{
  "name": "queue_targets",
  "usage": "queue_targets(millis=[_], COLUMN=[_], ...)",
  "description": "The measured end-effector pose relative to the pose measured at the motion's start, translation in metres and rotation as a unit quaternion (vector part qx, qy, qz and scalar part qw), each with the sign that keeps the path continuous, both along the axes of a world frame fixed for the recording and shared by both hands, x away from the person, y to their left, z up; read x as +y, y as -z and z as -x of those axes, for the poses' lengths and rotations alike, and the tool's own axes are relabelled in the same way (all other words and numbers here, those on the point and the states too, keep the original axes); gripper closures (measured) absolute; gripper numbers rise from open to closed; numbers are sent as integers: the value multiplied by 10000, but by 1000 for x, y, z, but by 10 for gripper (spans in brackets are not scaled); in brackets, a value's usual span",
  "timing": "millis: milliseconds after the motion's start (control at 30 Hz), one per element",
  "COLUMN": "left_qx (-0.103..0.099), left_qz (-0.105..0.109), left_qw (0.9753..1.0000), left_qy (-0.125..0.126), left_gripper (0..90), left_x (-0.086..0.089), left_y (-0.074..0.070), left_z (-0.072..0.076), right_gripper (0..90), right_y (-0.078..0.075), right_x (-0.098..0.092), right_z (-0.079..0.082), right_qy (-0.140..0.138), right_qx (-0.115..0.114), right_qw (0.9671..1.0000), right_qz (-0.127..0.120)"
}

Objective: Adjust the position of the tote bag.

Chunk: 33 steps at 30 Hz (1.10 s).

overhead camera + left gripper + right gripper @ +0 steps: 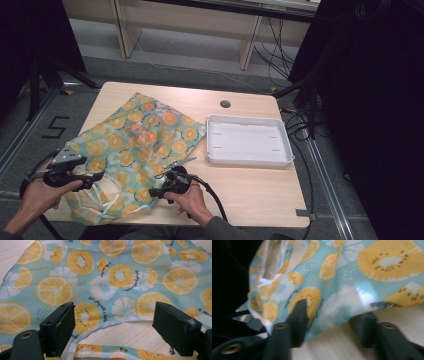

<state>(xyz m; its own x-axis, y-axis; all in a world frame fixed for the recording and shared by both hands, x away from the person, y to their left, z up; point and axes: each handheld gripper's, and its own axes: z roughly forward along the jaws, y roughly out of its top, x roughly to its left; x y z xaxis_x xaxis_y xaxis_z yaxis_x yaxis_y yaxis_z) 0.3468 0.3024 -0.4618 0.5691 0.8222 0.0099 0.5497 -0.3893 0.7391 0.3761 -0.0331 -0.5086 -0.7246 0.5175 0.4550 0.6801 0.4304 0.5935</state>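
Note:
A light-blue cloth printed with orange and white citrus slices lies spread over the left half of the wooden table. Its white-trimmed edge and straps are bunched at the near side. My left gripper is at the cloth's near-left corner. It stands open just above the print and a white-trimmed loop, holding nothing. My right gripper is at the cloth's near edge, pointing left. It is open, and the cloth's edge reaches into the gap between the jaws; this view is blurred.
A white, shallow rectangular tray sits on the right half of the table beside the cloth. A round cable hole is near the far edge. Cables trail from both grippers over the near edge. Dark curtains and stands flank the table.

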Motion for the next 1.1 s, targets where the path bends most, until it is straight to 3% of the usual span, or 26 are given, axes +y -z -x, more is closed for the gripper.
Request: queue_targets(millis=[33, 167, 233, 300, 333, 433, 467, 500, 533, 633, 667, 700, 833, 867, 900, 933, 1000, 1033, 1067, 1100], left_qx=[-51, -127, -67, -84, -122, -69, -120, -74, -98, -170, -92, -54, -79, -59, -74, -103, -93, -103, -99, -128], left_qz=[29, 81, 36, 50, -48, -16, 99, -17, 61, 149, 135, -28, 10, -84, 6, 166, 143, 165, 164, 176], left_qw=[10000, 9999, 9999, 9999, 9999, 9999, 9998, 9999, 9999, 9995, 9997, 9999, 9999, 9999, 9999, 9996, 9997, 9997, 9997, 9996], left_qy=[-26, -63, -69, -143, -62, -73, -158, -82, -128, -220, -184, -94, -109, -77, -110, -198, -176, -175, -162, -151], left_gripper=[173, 173, 173, 173, 173, 173, 173, 173, 173, 173, 173, 173, 173, 173, 173, 173, 173, 173, 172, 172], left_x=[0, 1, 3, 4, 6, 8, 7, 9, 8, 7, 7, 9, 8, 9, 8, 6, 7, 7, 7, 6], left_y=[0, -1, -3, -3, -3, -5, -4, -5, -4, -2, -3, -4, -3, -4, -4, -2, -3, -3, -3, -2], left_z=[0, 2, 2, 2, 2, 3, 3, 2, 2, 3, 2, 2, 2, 2, 2, 2, 2, 2, 2, 2], right_gripper=[796, 894, 900, 900, 900, 900, 900, 900, 900, 900, 900, 900, 900, 900, 900, 900, 900, 900, 900, 900], right_y=[1, 0, -5, -5, -7, -12, -14, -17, -20, -23, -25, -25, -28, -29, -29, -30, -29, -30, -30, -31], right_x=[2, -1, -7, -9, -12, -24, -29, -34, -40, -54, -61, -65, -76, -79, -80, -84, -88, -91, -95, -98], right_z=[0, -1, -3, -4, -4, -7, -8, -9, -11, -14, -16, -18, -24, -24, -24, -26, -27, -29, -30, -32], right_qy=[-44, -243, -296, -289, -290, -292, -244, -223, -159, 29, 26, 91, 212, 216, 349, 247, 406, 312, 410, 389], right_qx=[-261, -492, -681, -714, -721, -796, -844, -883, -924, -969, -1009, -1025, -1049, -1034, -1006, -1056, -1003, -1094, -1039, -1136], right_qw=[9994, 9979, 9959, 9957, 9953, 9939, 9930, 9923, 9916, 9920, 9909, 9908, 9897, 9897, 9897, 9890, 9880, 9866, 9869, 9849], right_qz=[209, 348, 515, 517, 583, 711, 793, 836, 894, 803, 891, 878, 952, 968, 953, 1009, 1102, 1170, 1166, 1247])
